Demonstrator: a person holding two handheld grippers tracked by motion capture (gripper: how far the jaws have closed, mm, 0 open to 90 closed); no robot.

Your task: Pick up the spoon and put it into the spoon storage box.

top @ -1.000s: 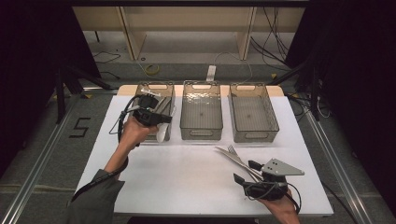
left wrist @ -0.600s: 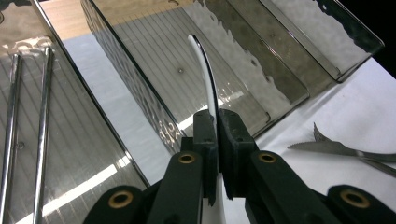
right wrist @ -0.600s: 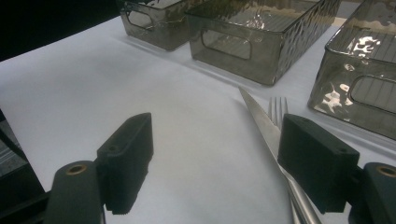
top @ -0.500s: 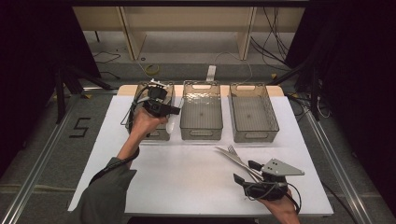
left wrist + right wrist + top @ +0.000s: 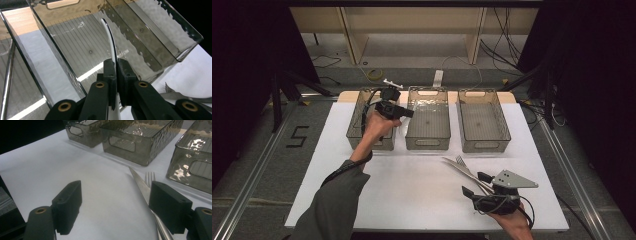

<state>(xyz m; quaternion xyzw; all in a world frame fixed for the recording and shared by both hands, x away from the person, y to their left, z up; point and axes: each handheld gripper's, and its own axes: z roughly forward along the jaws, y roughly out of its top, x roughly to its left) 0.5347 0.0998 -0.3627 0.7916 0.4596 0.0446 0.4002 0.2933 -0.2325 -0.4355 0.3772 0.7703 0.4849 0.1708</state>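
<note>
My left gripper [image 5: 408, 113] [image 5: 116, 65] is shut on a thin, curved white utensil [image 5: 111, 37], seen edge-on. It hovers over the gap between the left bin [image 5: 356, 120] and the middle bin [image 5: 428, 143] [image 5: 75, 35], jaws pointing right. My right gripper [image 5: 476, 183] [image 5: 115, 207] rests open near the table's front right. A metal knife [image 5: 456, 166] [image 5: 140, 183] and a fork [image 5: 462, 161] [image 5: 150, 177] lie on the white table just ahead of it. The knife's blade runs under the right-hand jaw in the right gripper view. Nothing is between those jaws.
Three smoked clear bins stand in a row at the back; the right bin [image 5: 484, 145] [image 5: 197, 167] looks bare. A metal handle [image 5: 7, 75] lies in the left bin. The white tabletop [image 5: 412, 185] stretches between the bins and the front edge.
The left hand has carried the white utensil away from the person and rightward, from over the left bin's near part toward the middle bin. The right gripper has stayed put.
</note>
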